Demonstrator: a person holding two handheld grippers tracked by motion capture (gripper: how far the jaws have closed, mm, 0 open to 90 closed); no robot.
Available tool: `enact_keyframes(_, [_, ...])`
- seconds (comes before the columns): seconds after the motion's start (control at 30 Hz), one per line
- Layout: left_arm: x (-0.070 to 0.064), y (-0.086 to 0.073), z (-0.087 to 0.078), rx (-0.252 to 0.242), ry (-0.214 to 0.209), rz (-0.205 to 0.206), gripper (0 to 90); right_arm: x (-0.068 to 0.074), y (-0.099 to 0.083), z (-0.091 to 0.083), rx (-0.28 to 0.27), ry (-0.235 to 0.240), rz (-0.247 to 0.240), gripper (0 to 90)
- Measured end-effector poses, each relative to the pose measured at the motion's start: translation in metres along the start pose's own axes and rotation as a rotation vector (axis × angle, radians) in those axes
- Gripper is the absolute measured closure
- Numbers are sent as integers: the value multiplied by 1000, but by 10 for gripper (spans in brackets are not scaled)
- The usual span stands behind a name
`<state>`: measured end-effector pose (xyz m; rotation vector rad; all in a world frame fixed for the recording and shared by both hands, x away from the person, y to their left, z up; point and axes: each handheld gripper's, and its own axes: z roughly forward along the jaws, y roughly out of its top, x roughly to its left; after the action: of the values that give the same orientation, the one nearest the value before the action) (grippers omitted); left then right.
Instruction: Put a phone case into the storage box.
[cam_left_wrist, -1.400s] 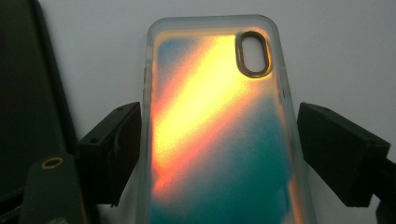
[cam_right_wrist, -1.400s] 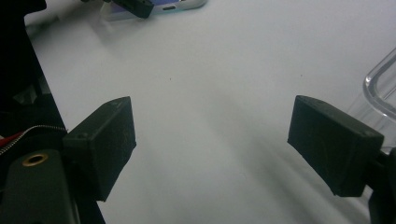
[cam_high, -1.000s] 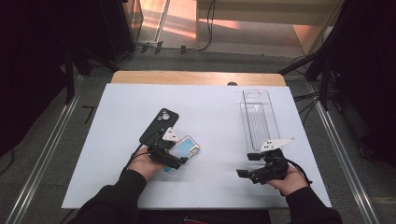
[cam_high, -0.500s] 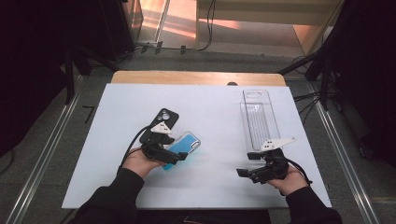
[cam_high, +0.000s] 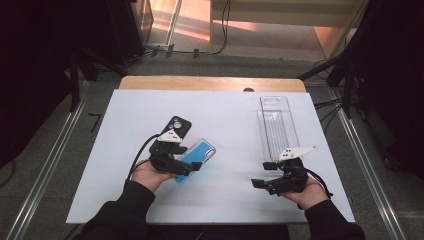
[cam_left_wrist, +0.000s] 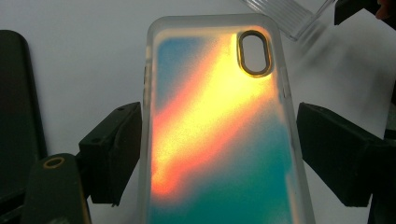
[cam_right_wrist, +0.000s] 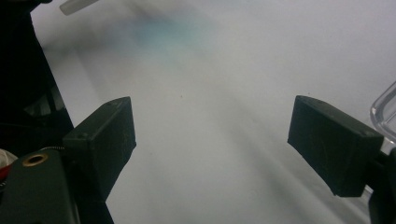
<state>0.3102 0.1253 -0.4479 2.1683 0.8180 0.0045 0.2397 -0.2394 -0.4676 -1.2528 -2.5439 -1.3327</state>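
Shifted rightward off the black phone case (cam_high: 176, 126): left gripper (cam_left_wrist: 219, 140), jaws wide astride the iridescent blue-orange translucent phone case (cam_left_wrist: 219, 121); right gripper (cam_right_wrist: 212, 140) wide, empty.

Left claw (cam_high: 192, 165) low, angled right, jaws spread wide. Right claw (cam_high: 257, 184) low, pointing left, jaws wide apart. Both forearms enter from bottom edge.
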Motion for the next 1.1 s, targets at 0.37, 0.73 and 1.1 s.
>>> enact_keyframes(0.37, [-20,-1,4,-151,26,-41,170,13,15,2,-50,-3,39,134])
enact_keyframes(0.73, [-31,-4,17,-231,114,-20,170,21,37,8,-70,-20,86,134])
enact_keyframes(1.1, [-32,-13,28,-308,155,-14,170,22,69,23,-91,-6,138,134])
